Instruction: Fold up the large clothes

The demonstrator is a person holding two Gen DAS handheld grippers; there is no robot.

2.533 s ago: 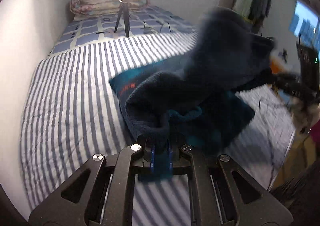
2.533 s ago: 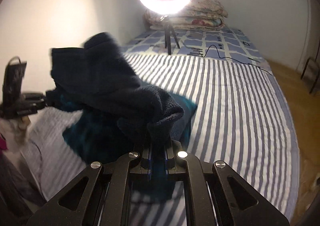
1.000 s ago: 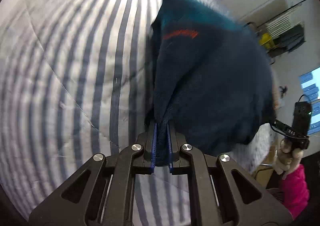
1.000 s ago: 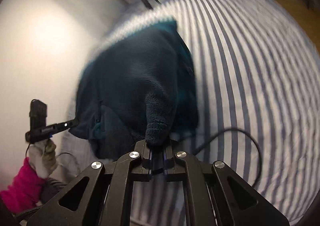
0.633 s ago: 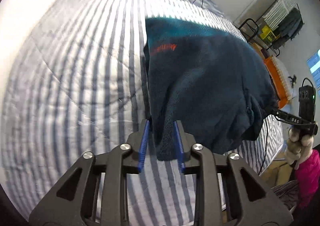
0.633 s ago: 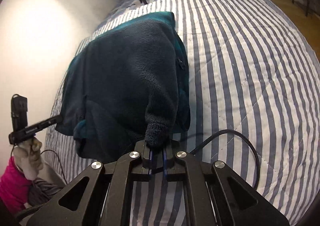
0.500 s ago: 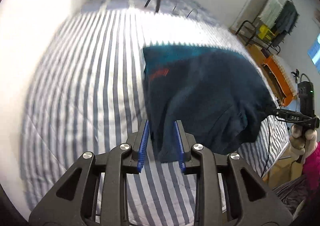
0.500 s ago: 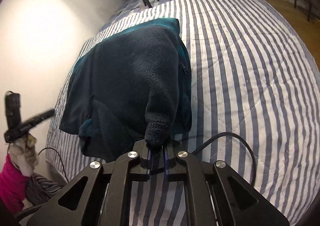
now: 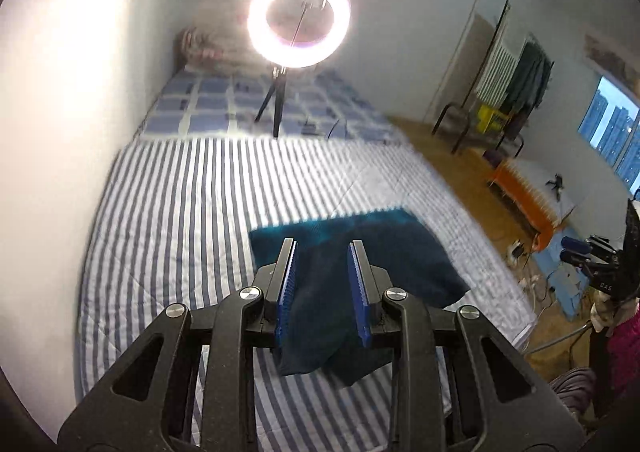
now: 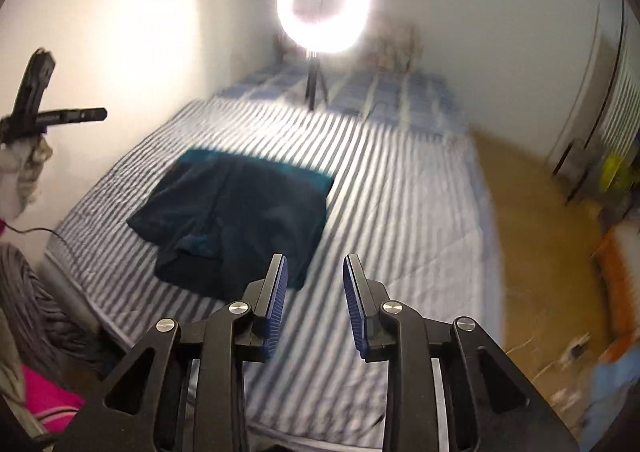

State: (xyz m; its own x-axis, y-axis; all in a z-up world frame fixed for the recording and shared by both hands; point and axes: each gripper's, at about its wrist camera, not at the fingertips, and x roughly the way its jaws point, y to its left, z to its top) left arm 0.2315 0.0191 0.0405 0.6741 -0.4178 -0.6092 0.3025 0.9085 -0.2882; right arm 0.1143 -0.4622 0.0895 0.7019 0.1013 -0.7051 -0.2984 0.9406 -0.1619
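Left wrist view: the left gripper (image 9: 322,288) is seen spread wide with nothing pinched between the blue pads (image 9: 287,292). The dark teal fleece (image 9: 360,252) is laid on the striped bed (image 9: 168,212), folded into a rough rectangle, with its lumpy near end showing through the gap at about 6 o'clock of the garment. A ring light (image 9: 299,16) on a tripod is parked at 12 o'clock, near the head of the bed. The other handheld gripper is glimpsed at 3 o'clock, at the frame edge.

Right wrist view: the right gripper (image 10: 314,292) is also held fully apart and empty, well back from the cloth. The fleece is found at about 10 o'clock from the fingers, flat on the bed near its left edge. Two flaps are seen meeting down the middle, and a loose teal bit is left bunched at the near end.

Judging from this, a fold looks just finished and a new grab would be next. It'd probably be done best if the two near corners were pinched low against the bed, both layers caught together, then carried evenly toward 12 o'clock so the bunched hem gets tucked under instead of dragged.

Containers: a yellow bin-like thing (image 9: 490,120) is made out at 2 o'clock in the left view, but its contents can't be told.
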